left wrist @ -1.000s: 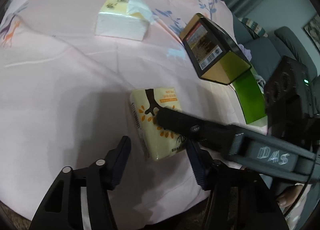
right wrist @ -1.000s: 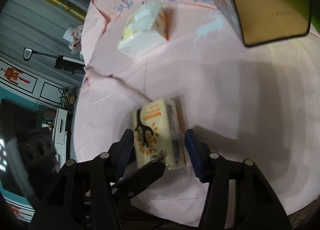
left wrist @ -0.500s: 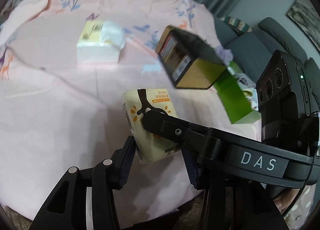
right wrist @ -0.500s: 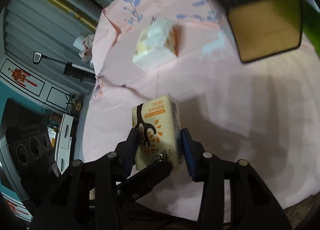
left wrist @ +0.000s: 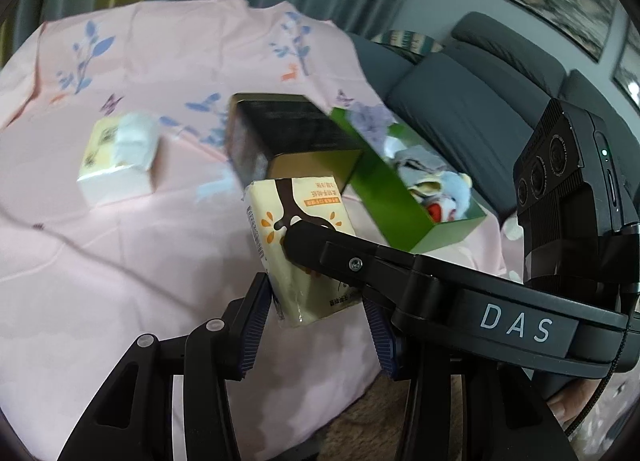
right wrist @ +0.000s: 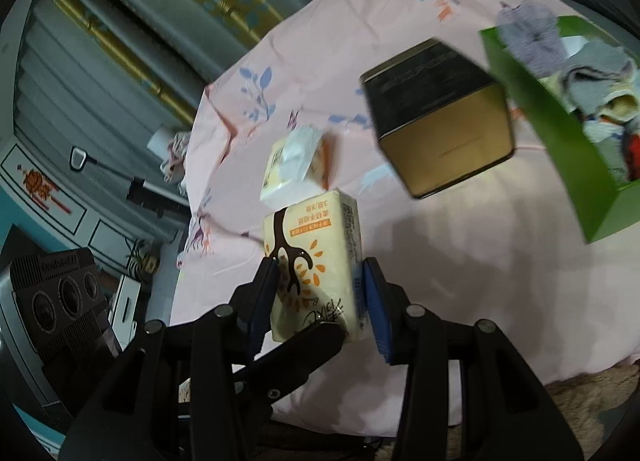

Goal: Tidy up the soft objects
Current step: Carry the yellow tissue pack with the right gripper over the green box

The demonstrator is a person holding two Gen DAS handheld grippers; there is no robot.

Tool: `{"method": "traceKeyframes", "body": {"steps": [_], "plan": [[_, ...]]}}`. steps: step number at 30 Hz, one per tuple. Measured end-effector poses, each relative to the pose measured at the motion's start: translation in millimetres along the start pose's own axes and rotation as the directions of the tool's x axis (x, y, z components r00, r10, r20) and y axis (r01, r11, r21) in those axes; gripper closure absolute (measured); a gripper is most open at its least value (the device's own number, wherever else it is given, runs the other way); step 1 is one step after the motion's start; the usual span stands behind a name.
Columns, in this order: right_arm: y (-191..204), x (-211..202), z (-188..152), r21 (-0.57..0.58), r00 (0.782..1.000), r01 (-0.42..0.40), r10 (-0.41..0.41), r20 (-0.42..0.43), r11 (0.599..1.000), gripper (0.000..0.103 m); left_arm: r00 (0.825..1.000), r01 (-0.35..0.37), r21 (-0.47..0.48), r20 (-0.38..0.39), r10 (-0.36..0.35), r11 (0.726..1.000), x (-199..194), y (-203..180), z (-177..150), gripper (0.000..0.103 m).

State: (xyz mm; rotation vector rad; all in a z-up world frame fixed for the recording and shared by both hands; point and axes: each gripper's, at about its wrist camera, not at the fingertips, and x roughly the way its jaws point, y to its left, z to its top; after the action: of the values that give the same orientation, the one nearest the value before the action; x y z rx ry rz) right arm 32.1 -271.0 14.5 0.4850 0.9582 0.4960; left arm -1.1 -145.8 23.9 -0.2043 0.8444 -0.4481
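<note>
Left wrist view shows both tools sharing one load: the tissue pack (left wrist: pixel 298 245), yellow with a brown tree and orange leaves, sits between the blue pads of the left gripper (left wrist: pixel 316 325) while a finger of the right gripper (right wrist: pixel 320 297) crosses in front of it. Each pair of jaws is clenched on the pack from a different side, probably because soft, slippery wrapping sags or twists when pinched at one spot only. The pack hangs above the pink cloth (left wrist: pixel 100 281), clear of it, in front of the gold tin (left wrist: pixel 288 141) and near the green box (left wrist: pixel 400 197), where other soft things already lie; that box is my guess for its destination. An opened tissue box (left wrist: pixel 120 157) rests farther back on the cloth. White letters "DAS" are printed on the crossing gripper's body. The pack carries an orange band of Chinese print that I cannot read, and the tin's dark face has lettering too blurred to make out.
</note>
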Motion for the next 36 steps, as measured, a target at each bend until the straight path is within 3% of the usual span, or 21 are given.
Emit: {"method": "traceKeyframes", "body": {"steps": [23, 28, 36], "plan": [[-67.3, -52.0, 15.6, 0.148, 0.986, 0.043, -0.066, 0.154, 0.988, 0.058, 0.996, 0.080, 0.171, -0.038, -0.075, 0.982, 55.9, -74.9, 29.7, 0.055], [-70.0, -72.6, 36.7, 0.142, 0.970, 0.061, -0.092, 0.226, 0.988, 0.058, 0.993, 0.119, 0.221, -0.002, -0.122, 0.968, 59.3, -93.2, 55.4, 0.055], [-81.0, -109.6, 75.5, 0.153, 0.926, 0.082, -0.132, 0.355, 0.985, 0.058, 0.978, 0.183, 0.304, 0.043, -0.205, 0.935, 71.8, -129.3, 99.3, 0.055]]}}
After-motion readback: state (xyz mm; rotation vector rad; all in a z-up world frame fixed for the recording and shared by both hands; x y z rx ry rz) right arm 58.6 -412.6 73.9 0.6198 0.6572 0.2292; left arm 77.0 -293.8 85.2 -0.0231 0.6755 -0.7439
